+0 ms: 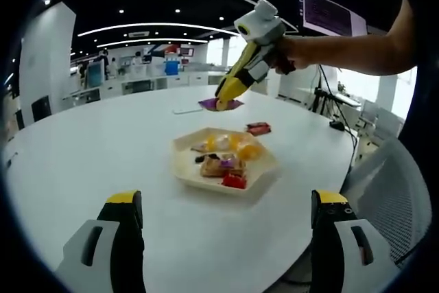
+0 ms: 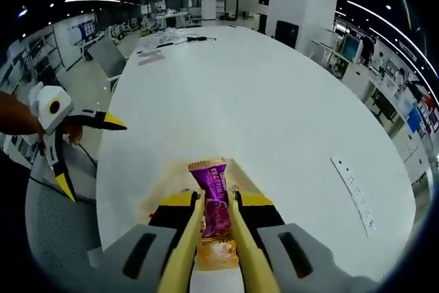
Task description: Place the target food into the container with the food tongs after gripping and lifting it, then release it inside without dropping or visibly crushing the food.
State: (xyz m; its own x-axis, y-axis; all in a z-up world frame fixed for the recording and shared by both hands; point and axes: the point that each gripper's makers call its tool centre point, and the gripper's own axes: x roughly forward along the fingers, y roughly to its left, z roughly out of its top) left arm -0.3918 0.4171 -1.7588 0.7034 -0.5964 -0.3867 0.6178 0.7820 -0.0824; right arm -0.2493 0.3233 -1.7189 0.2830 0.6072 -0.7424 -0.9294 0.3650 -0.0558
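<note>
My right gripper (image 2: 216, 205) is shut on yellow food tongs (image 2: 241, 241). The tong tips pinch a purple wrapped snack (image 2: 213, 195). In the left gripper view, a hand holds that right gripper (image 1: 257, 39) beyond the tray, with the tongs (image 1: 233, 87) angled down and the purple snack (image 1: 221, 104) at or just above the tabletop. A beige hexagonal tray (image 1: 186, 169) holding several mixed foods sits on the white table ahead of my left gripper (image 1: 226, 200). Its jaws stand wide open and empty. The left gripper (image 2: 65, 135) also appears, open, off the table's left edge.
A red packet (image 1: 258, 128) lies on the table just behind the tray. A flat white strip (image 2: 353, 190) rests farther across the round white table (image 2: 274, 101). A grey mesh chair (image 1: 387, 190) stands by the table edge, and desks and monitors fill the office behind.
</note>
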